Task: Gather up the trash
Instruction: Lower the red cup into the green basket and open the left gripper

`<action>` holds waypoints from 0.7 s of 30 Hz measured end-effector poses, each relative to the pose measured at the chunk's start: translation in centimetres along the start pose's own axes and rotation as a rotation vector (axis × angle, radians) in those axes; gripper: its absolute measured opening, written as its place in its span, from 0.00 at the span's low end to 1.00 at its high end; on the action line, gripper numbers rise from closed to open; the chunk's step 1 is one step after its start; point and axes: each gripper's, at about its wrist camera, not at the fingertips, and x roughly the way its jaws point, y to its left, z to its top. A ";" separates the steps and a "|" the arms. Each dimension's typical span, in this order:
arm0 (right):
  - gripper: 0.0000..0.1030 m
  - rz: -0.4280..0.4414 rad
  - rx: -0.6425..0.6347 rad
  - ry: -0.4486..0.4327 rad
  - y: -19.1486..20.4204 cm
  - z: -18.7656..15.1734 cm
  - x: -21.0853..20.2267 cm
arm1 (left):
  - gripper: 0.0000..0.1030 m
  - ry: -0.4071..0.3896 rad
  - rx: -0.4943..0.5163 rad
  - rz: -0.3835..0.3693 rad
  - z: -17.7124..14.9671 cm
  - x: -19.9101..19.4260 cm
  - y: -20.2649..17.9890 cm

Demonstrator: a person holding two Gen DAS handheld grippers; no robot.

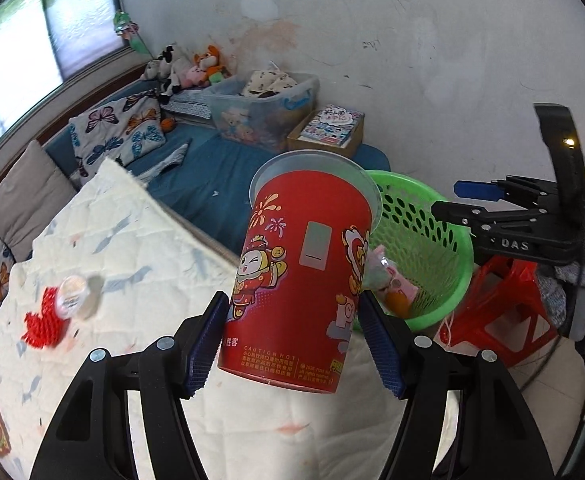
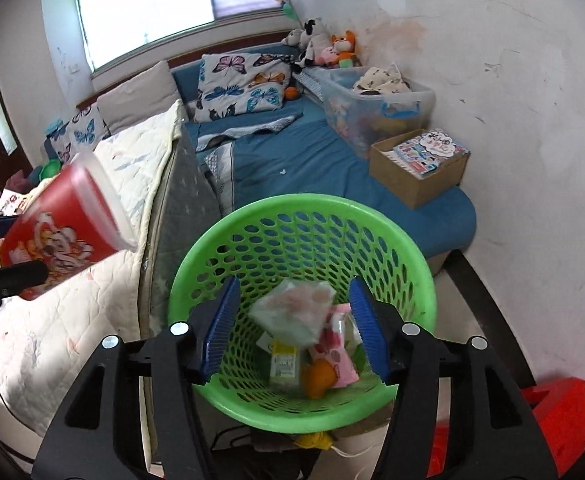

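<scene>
- My left gripper point(image 1: 292, 332) pinches the tall red printed paper cup with its clear lid point(image 1: 304, 276) near its base, held above the cream quilted blanket point(image 1: 92, 240).
- My right gripper point(image 2: 292, 328) is spread with nothing between its pads, poised over the green perforated plastic basket point(image 2: 392, 232), just right of the cup.
- Risk: the grip sits low on a tapered wall; I judge the cup could slip or tip and fall short of the basket.
- The cup's long axis tilts, lid pointing up and away, leaning towards the basket.
- Further left on the blanket lie a clear small container point(image 1: 74, 294) and red netting point(image 1: 42, 324), not yet collected.
</scene>
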 end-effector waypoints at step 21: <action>0.63 0.032 0.037 -0.039 -2.3 -1.3 -2.2 | 0.57 0.149 0.038 -0.050 4.6 8.9 -5.7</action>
